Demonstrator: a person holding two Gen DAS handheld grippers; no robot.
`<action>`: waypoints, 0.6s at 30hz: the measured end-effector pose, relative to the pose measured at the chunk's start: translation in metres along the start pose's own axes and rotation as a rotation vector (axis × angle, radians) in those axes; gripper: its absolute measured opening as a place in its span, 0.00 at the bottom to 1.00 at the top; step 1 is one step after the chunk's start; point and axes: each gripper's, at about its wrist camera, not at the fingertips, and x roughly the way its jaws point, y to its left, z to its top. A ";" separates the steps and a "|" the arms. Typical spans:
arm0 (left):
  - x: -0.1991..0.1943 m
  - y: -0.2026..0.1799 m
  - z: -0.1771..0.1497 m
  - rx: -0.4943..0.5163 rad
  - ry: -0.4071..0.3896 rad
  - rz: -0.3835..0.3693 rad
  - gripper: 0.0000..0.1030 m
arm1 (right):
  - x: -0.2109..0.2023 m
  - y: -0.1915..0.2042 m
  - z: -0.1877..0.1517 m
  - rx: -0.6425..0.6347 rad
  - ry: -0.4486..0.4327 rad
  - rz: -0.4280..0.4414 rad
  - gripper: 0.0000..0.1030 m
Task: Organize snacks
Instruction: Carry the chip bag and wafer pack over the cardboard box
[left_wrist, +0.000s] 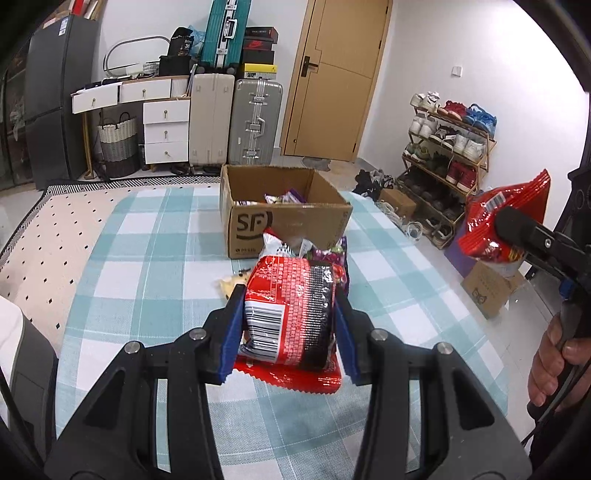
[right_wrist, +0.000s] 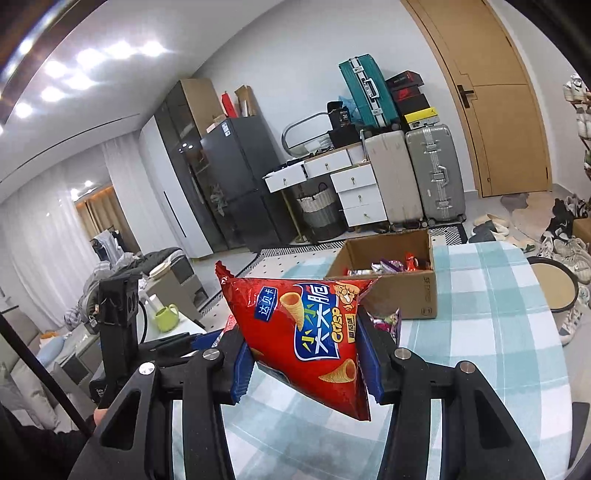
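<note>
Left tongs (left_wrist: 290, 328) clamped on glossy red packet (left_wrist: 291, 314), right tongs (right_wrist: 304, 360) on crinkly crisp bag (right_wrist: 306, 339).

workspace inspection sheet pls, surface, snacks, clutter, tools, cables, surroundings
surface: table under a blue and white check cloth
job's things: open cardboard box with snacks inside; loose snack pile in front of it
clutter: small yellow item left of the pile
grippers: left tool shut on a red and black snack pack; right tool shut on a red crisp bag; both packs off the table
cables: dark cable below the right hand
surroundings: suitcases, white drawers, wooden door, shoe rack, fridge
</note>
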 end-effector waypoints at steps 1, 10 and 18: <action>-0.003 0.001 0.003 0.001 -0.001 -0.001 0.40 | 0.001 -0.001 0.003 0.011 0.001 0.010 0.47; -0.011 0.004 0.037 -0.002 -0.011 -0.017 0.40 | 0.010 -0.008 0.026 0.021 -0.004 0.031 0.47; 0.009 0.006 0.085 -0.014 -0.016 0.003 0.40 | 0.020 -0.014 0.064 -0.023 -0.022 0.029 0.47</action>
